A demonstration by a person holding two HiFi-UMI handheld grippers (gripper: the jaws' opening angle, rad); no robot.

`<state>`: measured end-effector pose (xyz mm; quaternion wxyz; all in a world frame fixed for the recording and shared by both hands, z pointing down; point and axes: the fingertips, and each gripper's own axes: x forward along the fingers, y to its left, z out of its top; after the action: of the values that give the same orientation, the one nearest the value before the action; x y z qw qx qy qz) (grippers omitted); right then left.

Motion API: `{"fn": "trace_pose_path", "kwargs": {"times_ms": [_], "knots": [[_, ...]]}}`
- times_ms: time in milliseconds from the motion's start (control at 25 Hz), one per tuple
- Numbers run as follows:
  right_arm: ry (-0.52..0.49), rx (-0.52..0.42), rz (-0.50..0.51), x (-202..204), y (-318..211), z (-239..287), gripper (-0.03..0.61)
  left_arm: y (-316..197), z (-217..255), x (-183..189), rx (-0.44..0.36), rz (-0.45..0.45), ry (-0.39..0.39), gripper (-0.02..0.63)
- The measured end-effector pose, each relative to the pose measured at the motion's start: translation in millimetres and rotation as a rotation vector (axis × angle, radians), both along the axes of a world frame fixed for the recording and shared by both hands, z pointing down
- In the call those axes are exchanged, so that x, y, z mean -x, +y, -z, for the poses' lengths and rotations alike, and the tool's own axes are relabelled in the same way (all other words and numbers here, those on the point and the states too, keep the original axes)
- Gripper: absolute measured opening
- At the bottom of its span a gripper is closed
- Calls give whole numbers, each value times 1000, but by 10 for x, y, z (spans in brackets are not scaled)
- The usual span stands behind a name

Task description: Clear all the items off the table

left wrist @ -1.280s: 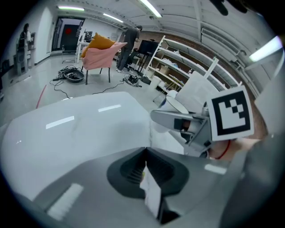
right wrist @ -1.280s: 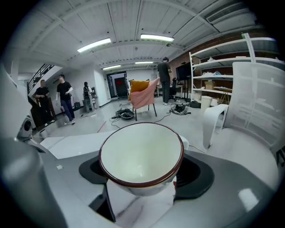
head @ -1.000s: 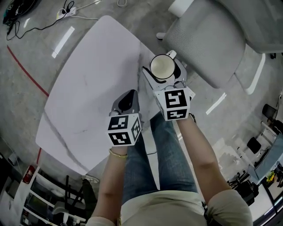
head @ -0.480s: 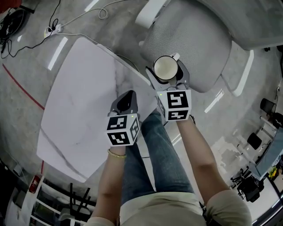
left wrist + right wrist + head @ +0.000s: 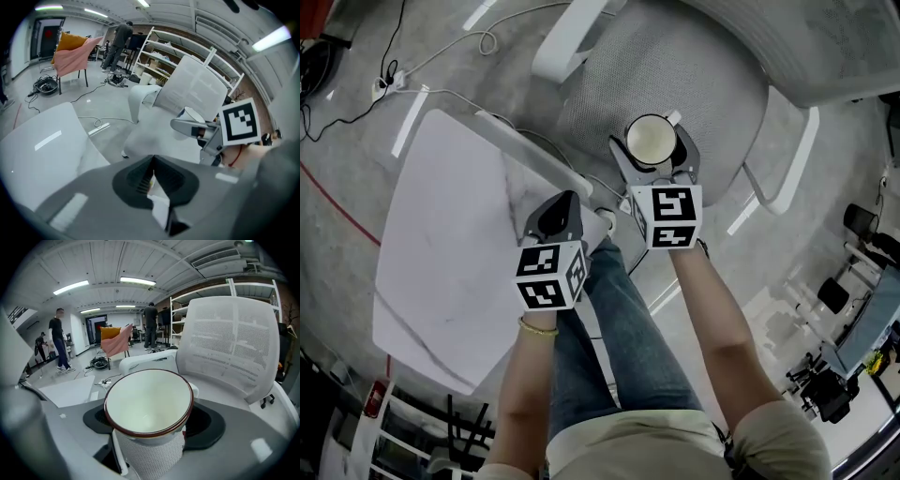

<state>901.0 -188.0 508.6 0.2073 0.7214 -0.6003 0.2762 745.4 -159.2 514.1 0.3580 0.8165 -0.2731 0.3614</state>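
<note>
The right tool [image 5: 653,165] is clamped on an upright white, brown-rimmed cup [image 5: 149,401] over the grey chair [image 5: 712,84] seat, right of the surface [image 5: 441,253]. The left tool [image 5: 560,211], jaws together, hangs by the surface's right edge.

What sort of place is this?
Probably a workshop or lab space: bare concrete floor with loose cables, open metal shelving along the wall, and a mesh office chair beside a white table.
</note>
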Motion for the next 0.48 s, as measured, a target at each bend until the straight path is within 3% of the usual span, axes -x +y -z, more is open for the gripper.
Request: {"fn": "trace_pose_path", "kwargs": {"times_ms": [480], "knots": [[14, 39, -66, -761, 27, -420, 403, 5, -219, -567, 15, -41, -19, 9]]}}
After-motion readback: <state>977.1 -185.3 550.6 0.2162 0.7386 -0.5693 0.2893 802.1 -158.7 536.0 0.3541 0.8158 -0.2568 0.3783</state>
